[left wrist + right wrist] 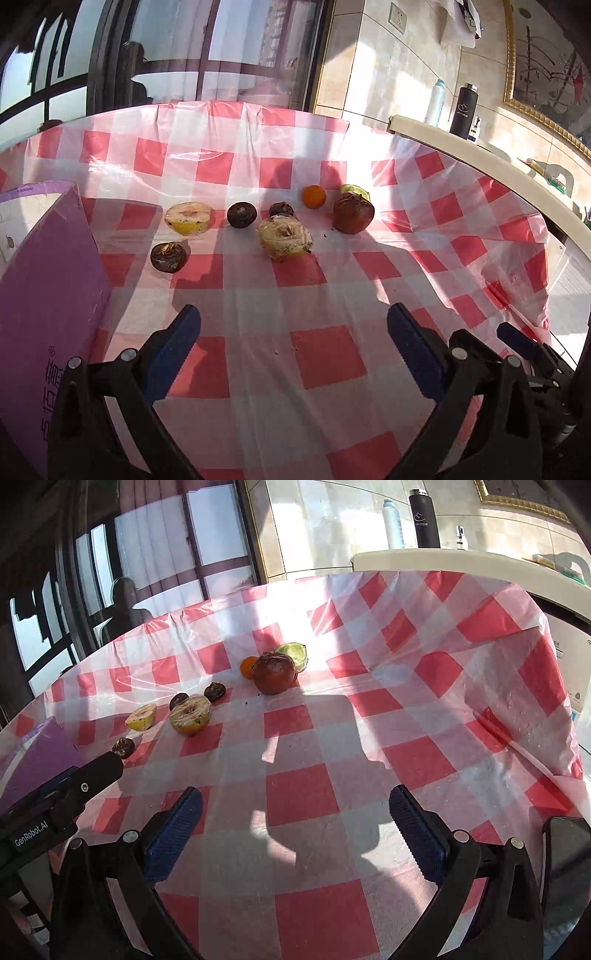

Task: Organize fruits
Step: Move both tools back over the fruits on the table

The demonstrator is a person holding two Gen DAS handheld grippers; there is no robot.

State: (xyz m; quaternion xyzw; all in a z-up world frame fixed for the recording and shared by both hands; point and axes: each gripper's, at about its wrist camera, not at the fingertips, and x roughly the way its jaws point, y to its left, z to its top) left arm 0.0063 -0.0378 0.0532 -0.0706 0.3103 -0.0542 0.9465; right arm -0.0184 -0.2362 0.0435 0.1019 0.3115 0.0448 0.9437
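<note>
While fingers (192,325) gape, fruits (284,238) line crosswise.

Your left gripper (293,321) has black plastic arms, each tipped with a blue ribbed pad, and round silver screws at the joints. Your right gripper (295,803) is built the same: black arms, blue textured pads, silver screws. White "GenRobot.AI" lettering runs along the left gripper's black body in the right wrist view.
</note>
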